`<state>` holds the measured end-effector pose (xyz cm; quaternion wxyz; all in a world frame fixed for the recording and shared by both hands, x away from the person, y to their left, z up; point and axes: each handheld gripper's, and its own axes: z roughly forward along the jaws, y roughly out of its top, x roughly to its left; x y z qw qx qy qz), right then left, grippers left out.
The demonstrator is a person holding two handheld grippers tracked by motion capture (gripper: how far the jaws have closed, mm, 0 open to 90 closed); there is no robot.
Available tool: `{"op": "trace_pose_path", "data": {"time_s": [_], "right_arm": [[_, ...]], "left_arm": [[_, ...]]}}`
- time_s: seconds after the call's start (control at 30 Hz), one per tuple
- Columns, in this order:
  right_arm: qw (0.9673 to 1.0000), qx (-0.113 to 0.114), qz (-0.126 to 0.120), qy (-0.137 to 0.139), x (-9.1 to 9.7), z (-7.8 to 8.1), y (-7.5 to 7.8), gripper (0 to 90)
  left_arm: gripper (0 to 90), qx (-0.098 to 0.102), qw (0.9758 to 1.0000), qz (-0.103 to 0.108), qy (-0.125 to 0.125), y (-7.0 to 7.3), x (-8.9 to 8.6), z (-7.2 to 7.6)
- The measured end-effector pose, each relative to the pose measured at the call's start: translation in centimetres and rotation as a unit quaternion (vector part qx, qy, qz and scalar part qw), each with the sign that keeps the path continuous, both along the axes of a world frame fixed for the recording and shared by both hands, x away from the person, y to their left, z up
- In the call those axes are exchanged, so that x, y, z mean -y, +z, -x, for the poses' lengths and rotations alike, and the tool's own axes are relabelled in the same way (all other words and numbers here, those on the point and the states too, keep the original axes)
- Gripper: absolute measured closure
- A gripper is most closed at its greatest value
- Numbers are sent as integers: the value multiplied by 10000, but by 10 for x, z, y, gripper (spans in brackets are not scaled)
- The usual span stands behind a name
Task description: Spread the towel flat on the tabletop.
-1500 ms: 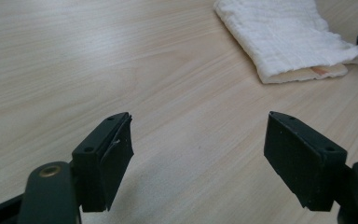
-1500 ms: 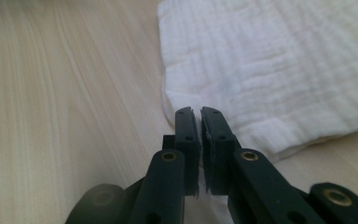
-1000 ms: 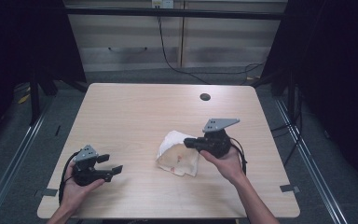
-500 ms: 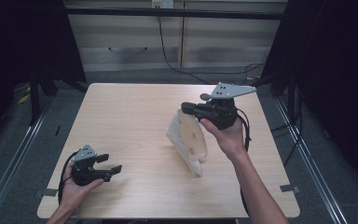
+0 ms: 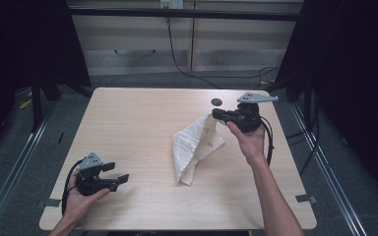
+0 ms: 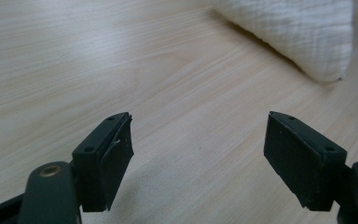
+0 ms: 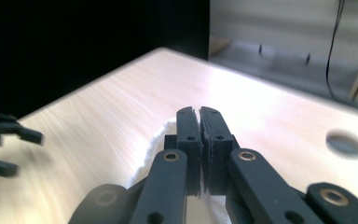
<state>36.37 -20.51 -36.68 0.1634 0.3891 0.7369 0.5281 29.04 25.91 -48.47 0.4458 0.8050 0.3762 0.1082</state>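
Nearest to me, at the worktop's front left corner, the left hand-held gripper rested low on the wood, jaws wide apart with nothing between them. From its own camera the cloth's lower end lay ahead and off to the right, well apart from the pads.

Farther in, right of centre, the cloth hung slantwise: its bottom end trailed on the wood toward the near side, and its top corner rose toward the far right, where the right hand-held gripper held it off the surface. That gripper's jaws were pressed together on the cloth's top edge; in its own view the white fabric bulged out just below the closed pads. So the long axis ran from near-left and low to far-right and high, and the right hand was plainly the nearer one, already on it. The free bottom end was the left hand's closest reach, I judged.

The cloth looked white, thin and crinkly-woven, loosely folded with soft creases.

Beyond it, a small dark hole marked the far side.
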Motion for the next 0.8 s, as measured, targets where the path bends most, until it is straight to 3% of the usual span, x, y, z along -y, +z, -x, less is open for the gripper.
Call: {"op": "trace_pose_path", "data": {"time_s": [0.17, 0.2, 0.4, 0.47, 0.6, 0.67, 0.8], "right_arm": [[9982, -554, 192, -131, 3, -16, -52, 877], [9982, -554, 192, -131, 3, -16, -52, 877], [9915, -1196, 488, -120, -4, -28, -114, 877], [9907, -1245, 534, -112, -6, -29, -119, 876], [9860, -1476, 774, -113, -9, -27, -139, 876], [9871, -1487, 586, -128, -3, -22, -145, 878], [9863, -1489, 709, -92, 4, -11, -143, 878]], "left_arm": [[235, -1, 10000, 0, -4, 0, 0, 1], [235, -1, 10000, 0, -4, 0, 0, 1], [235, -2, 10000, 23, -9, 0, -1, 1], [235, -2, 10000, 34, -1, 0, -1, 1], [236, 7, 10000, 47, -2, 1, -2, 2], [236, 16, 10000, 15, 2, 1, -2, 2], [237, -7, 10000, 24, 6, 0, -2, 2]]}}
